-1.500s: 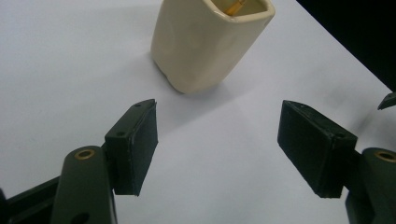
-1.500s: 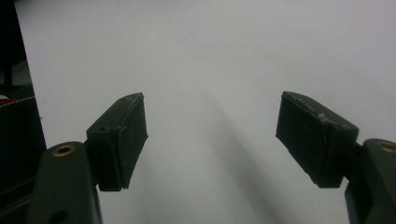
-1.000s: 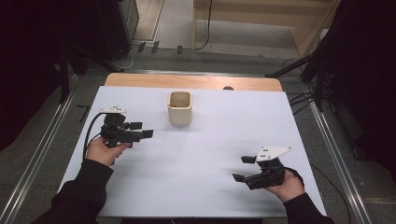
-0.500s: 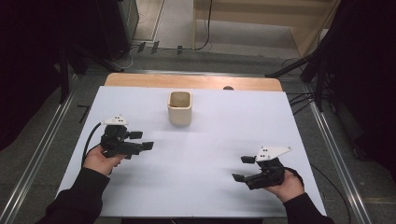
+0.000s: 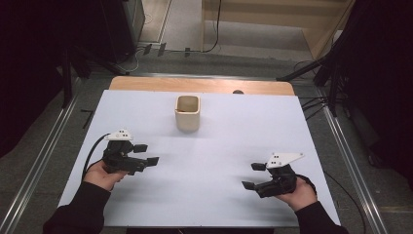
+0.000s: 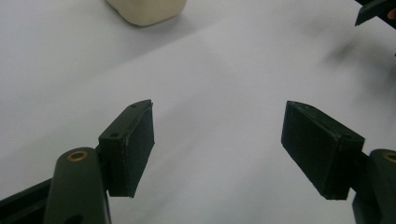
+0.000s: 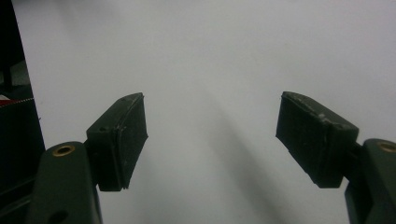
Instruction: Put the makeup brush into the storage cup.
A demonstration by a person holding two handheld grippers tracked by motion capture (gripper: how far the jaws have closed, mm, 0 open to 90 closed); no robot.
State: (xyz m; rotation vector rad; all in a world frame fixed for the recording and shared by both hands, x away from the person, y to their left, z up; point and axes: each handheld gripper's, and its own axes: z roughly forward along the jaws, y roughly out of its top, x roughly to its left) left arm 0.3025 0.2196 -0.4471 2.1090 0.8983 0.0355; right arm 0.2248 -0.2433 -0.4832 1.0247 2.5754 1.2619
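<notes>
The left gripper [image 5: 146, 154] has drawn back from the cream cup [image 5: 187, 113], now well beyond its empty, released jaws, so no grasp looks begun, while the right gripper [image 5: 253, 176] rests with jaws likewise released over the bare counter [image 5: 219, 161].

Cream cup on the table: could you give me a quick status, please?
Left tongs open, nothing between them. Right tongs open, likewise. Cream cup upright, untouched, at the far middle of the table. Nothing in the way.

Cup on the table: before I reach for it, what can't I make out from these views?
- Cup, high view: the far wall shades the inside, so whether anything lies at the bottom cannot be told.
- Cup, left gripper view: the top edge cuts off all but the base.
- Right gripper, left gripper view: the corner cuts off all but a blurred tip.
- Small dark thing on the wooden strip, high view: too small to identify.
</notes>
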